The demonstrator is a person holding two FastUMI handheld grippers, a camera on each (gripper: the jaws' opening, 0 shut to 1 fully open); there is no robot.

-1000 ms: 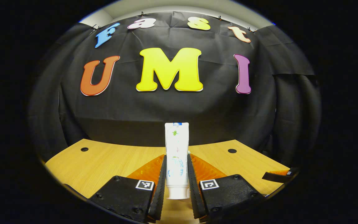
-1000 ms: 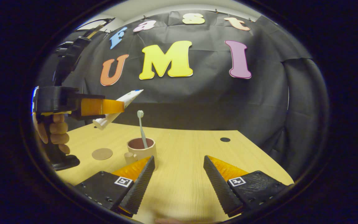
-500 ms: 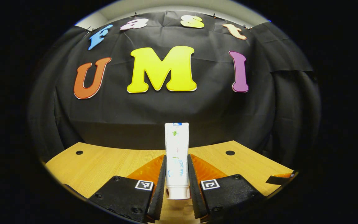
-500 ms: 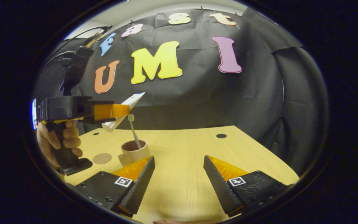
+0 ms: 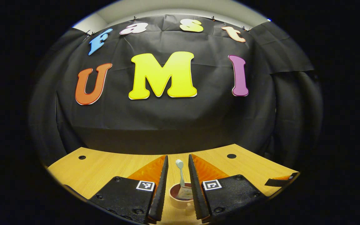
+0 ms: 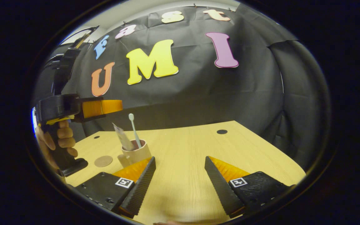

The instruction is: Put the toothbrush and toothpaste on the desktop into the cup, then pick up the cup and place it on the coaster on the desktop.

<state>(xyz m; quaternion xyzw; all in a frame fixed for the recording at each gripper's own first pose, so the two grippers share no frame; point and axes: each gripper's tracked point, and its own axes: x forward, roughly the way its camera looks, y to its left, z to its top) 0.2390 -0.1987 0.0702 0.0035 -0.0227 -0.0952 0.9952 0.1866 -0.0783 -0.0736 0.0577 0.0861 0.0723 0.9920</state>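
Observation:
A pale cup (image 6: 135, 153) with a dark red inside stands on the wooden desktop (image 6: 192, 150). Upright in the cup is a white toothbrush (image 6: 133, 126), and a white toothpaste tube (image 6: 122, 139) leans in it at a tilt. The left gripper (image 6: 119, 106), held by a hand (image 6: 64, 140), hovers above and left of the cup. In the left gripper view the cup (image 5: 177, 201), toothbrush (image 5: 180, 170) and tube (image 5: 185, 192) lie below the left gripper (image 5: 177, 157), whose narrow gap holds nothing. The right gripper (image 6: 180, 162) stands open just right of the cup. A round brown coaster (image 6: 103, 161) lies left of the cup.
The desktop has small dark round holes (image 6: 222, 131) (image 5: 82, 157) near its far edge. The black cloth wall closes the back and sides. One finger of the right gripper (image 5: 281, 180) shows at the right edge of the left gripper view.
The toothpaste tube has left the left gripper's fingers and now leans in the cup beside the toothbrush. The left gripper stays above the cup. The right gripper has hardly moved.

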